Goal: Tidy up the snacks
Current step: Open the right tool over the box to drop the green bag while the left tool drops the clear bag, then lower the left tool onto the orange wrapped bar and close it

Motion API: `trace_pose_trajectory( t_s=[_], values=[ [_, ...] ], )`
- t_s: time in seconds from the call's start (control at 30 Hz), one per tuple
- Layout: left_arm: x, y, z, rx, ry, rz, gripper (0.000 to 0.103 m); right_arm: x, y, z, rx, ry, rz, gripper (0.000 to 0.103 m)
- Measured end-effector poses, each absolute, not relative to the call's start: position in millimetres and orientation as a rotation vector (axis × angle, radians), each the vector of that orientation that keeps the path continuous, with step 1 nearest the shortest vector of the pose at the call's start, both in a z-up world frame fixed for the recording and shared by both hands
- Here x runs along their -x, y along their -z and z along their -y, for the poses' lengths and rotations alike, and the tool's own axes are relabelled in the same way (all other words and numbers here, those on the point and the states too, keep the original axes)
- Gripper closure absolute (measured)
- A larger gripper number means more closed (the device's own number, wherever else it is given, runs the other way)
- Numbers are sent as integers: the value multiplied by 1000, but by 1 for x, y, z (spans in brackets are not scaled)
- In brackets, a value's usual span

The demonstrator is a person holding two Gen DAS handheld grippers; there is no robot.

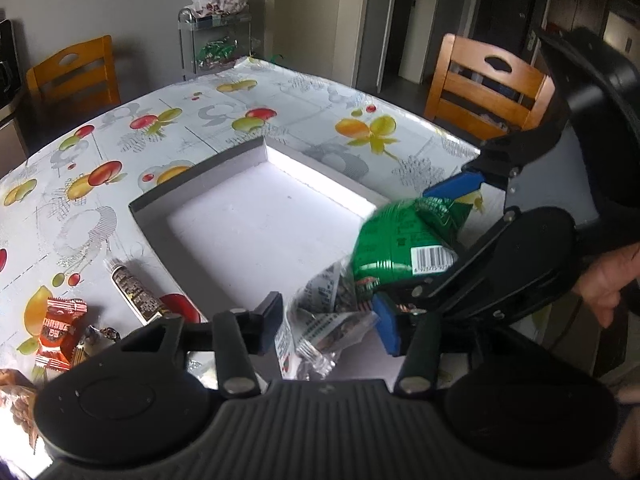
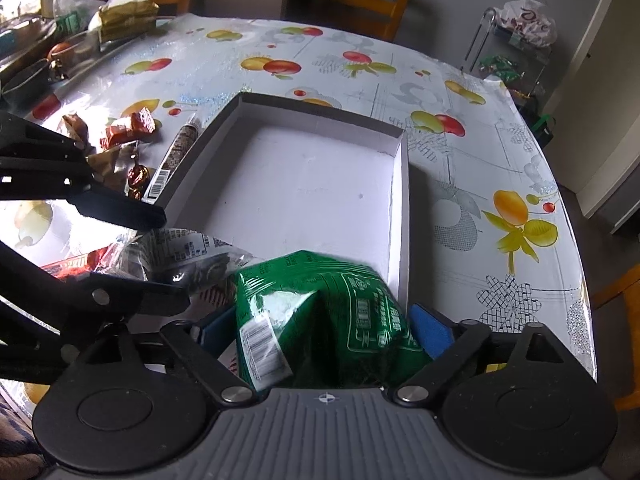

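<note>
An open, empty white box (image 1: 256,224) (image 2: 304,188) lies on the fruit-print table. My right gripper (image 2: 324,330) is shut on a green snack bag (image 2: 320,316) and holds it over the box's near corner; the bag also shows in the left wrist view (image 1: 396,248). My left gripper (image 1: 326,322) has its jaws apart around a clear printed snack bag (image 1: 324,320) (image 2: 180,250) at the box's near edge; whether they press it is unclear. Loose snacks lie left of the box: an orange-red wrapped candy (image 1: 60,330), a long dark stick pack (image 1: 136,294) (image 2: 176,156) and brown candies (image 2: 120,136).
Wooden chairs (image 1: 484,84) (image 1: 76,72) stand around the table. A wire rack (image 1: 216,44) with bags stands beyond the far edge. Bags and dishes (image 2: 80,20) crowd the table's far left. The table edge (image 2: 576,240) runs along the right.
</note>
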State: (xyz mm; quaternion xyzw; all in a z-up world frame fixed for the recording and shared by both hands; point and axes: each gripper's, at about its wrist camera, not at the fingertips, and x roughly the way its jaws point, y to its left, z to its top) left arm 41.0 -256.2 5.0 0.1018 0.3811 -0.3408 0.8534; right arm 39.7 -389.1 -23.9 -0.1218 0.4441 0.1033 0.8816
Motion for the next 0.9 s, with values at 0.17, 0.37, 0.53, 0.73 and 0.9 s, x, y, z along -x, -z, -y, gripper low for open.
trace_pose_trajectory(
  t_s=[0.17, 0.37, 0.53, 0.73, 0.9],
  values=[
    [-40, -11, 249, -168, 733, -778, 44, -37, 18, 390, 241, -220, -916, 6],
    [-41, -16, 239, -116, 710, -767, 44, -31, 9, 391, 236, -206, -897, 5],
    [-42, -18, 233, -103, 688, -764, 44, -25, 3, 393, 216, -181, -886, 5],
    [-40, -18, 220, -107, 656, -772, 44, -24, -12, 391, 171, -155, -837, 5],
    [-38, -16, 203, -106, 617, -788, 44, -30, -23, 377, 145, -183, -806, 5]
  ],
)
